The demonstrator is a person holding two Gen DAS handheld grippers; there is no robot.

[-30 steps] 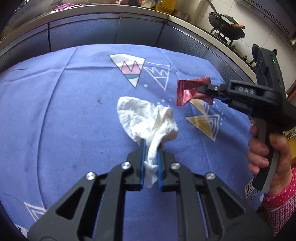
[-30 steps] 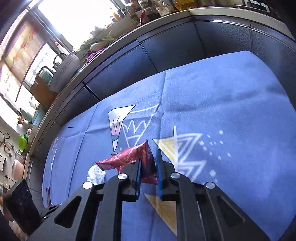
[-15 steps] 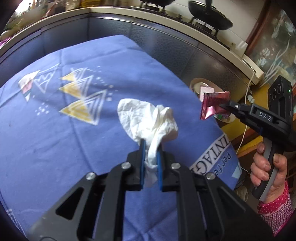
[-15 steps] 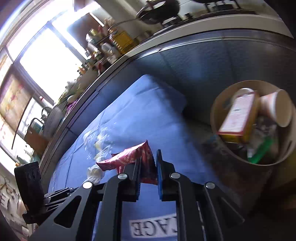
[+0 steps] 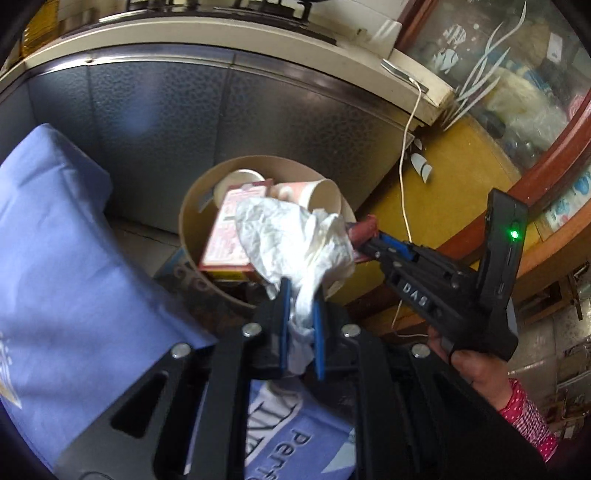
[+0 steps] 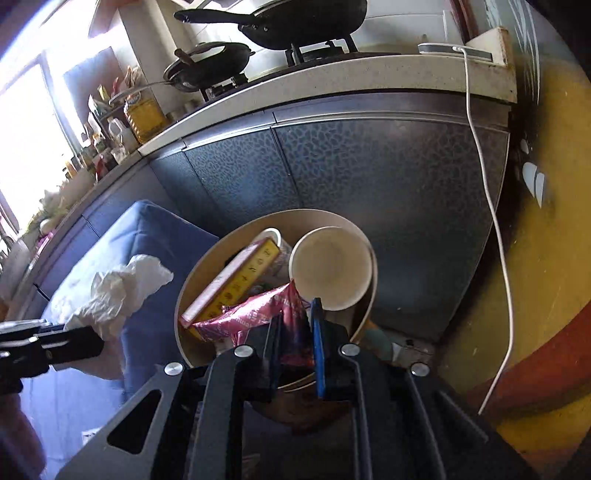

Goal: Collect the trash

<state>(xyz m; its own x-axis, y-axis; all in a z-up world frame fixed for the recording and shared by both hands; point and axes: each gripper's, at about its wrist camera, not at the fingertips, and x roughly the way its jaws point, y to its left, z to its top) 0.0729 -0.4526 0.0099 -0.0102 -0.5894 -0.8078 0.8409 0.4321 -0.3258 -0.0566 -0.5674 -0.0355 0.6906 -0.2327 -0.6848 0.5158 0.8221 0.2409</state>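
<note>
A crumpled white tissue (image 5: 295,240) hangs pinched between the blue pads of the left gripper (image 5: 300,325), its jaws pressed tight on the twisted lower end while the loose bulk billows above them, in front of the open mouth of the round tan trash bin (image 5: 186,221). In the right wrist view the same tissue (image 6: 118,291) sits to the left of the bin, over the blue cloth. The right gripper (image 6: 295,339) clamps a shiny red snack wrapper (image 6: 255,314), jaws closed on its crinkled end, with the rest of the wrapper fanning out leftward over the bin's opening (image 6: 184,295). From the left wrist view only a sliver of that wrapper (image 5: 364,230) shows past the tissue, at the tip of the right gripper (image 5: 369,243), which a hand (image 5: 476,369) in a pink patterned sleeve grips by the handle. Inside the bin lie a pink and yellow carton (image 6: 236,280) tilted on its side and a paper cup (image 6: 330,267) on its side with its mouth toward the camera, a second cup (image 5: 240,181) behind them. The bin stands on the floor just beside the table draped in the blue tablecloth (image 5: 55,277), in front of dark cabinet doors (image 6: 369,177). A white cable (image 6: 491,206) trails down from the countertop, where black pans (image 6: 295,22) sit on the stove.
</note>
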